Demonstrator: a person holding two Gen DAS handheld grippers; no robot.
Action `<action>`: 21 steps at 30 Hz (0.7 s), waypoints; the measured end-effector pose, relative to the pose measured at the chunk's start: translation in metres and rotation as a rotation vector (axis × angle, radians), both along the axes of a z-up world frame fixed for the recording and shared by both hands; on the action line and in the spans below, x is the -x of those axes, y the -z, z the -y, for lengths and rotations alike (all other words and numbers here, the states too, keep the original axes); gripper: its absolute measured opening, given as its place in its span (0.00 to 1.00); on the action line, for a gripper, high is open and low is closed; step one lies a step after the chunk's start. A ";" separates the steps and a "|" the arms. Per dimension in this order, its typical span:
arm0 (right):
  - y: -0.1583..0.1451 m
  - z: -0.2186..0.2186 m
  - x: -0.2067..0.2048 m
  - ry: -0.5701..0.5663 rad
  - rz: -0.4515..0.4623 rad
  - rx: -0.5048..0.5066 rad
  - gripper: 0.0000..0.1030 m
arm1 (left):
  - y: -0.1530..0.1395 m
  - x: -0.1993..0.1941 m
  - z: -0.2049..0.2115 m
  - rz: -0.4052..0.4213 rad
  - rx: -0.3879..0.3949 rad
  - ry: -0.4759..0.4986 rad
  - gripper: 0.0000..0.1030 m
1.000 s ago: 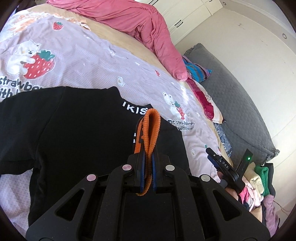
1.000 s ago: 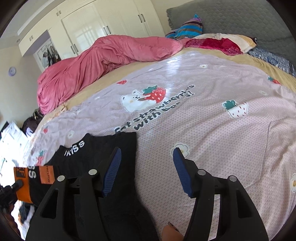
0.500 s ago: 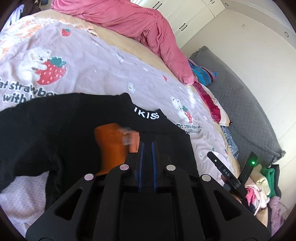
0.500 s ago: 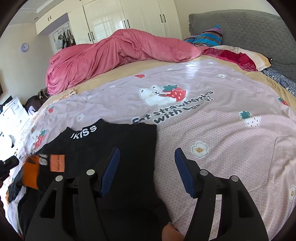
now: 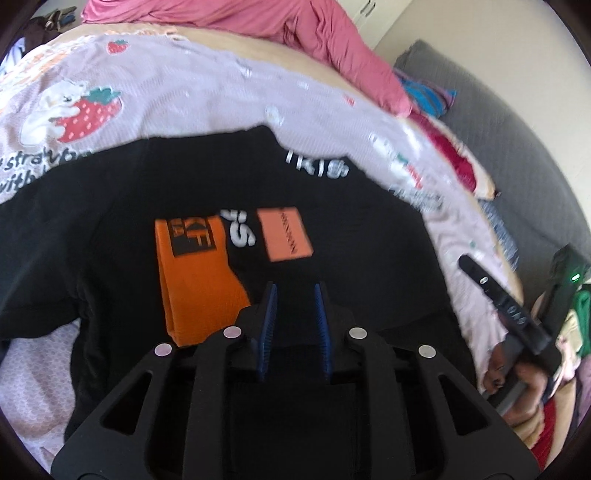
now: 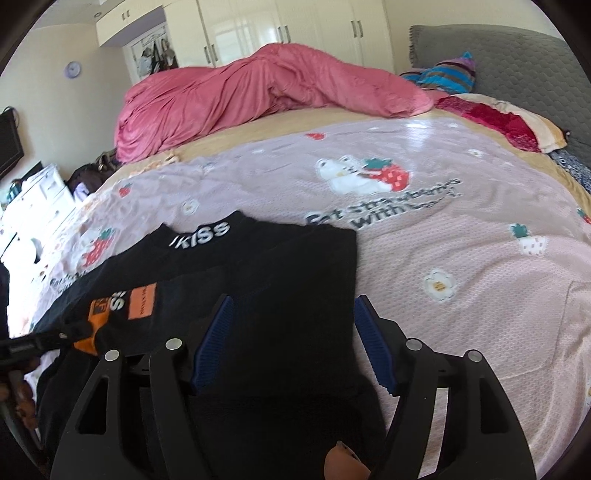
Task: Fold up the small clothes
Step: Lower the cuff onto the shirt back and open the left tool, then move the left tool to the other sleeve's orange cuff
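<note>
Here the black shirt point(image 6: 280, 295) lies flat near the bedspread's point(image 6: 461, 295) left edge, orange cuff point(image 5: 195, 280) folded across it, left gripper point(image 5: 295, 325) slightly parted, right gripper point(image 6: 291, 343) wide apart, both empty.

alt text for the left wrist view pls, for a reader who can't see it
The left tongs, blue-padded and slightly open, hold nothing above a black long-sleeved top spread on a lilac strawberry-print bedsheet. The top's orange ribbed cuff lies folded across its chest beside an orange rectangular patch. A rumpled pink duvet lies behind.
</note>
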State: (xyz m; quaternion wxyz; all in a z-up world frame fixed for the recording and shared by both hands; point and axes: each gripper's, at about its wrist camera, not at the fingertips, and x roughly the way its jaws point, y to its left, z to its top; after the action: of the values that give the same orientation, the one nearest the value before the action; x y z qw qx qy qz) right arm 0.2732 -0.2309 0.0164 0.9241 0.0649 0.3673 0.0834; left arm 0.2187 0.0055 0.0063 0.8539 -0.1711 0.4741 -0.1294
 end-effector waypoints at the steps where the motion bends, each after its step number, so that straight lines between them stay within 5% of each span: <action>1: 0.001 -0.004 0.000 -0.016 -0.007 0.003 0.65 | 0.006 -0.001 0.002 -0.022 -0.009 0.004 0.16; 13: 0.047 -0.029 -0.012 -0.073 -0.236 0.102 0.79 | 0.019 0.004 -0.005 -0.057 0.048 0.004 0.18; 21: 0.036 -0.028 -0.004 -0.085 -0.203 0.053 0.86 | 0.005 0.015 -0.003 -0.021 0.035 0.004 0.36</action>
State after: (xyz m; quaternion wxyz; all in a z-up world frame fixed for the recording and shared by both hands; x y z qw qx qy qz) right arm 0.2773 -0.2033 -0.0198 0.8791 0.0329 0.4637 0.1055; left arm 0.2038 0.0085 0.0018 0.8455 -0.1862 0.4812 -0.1375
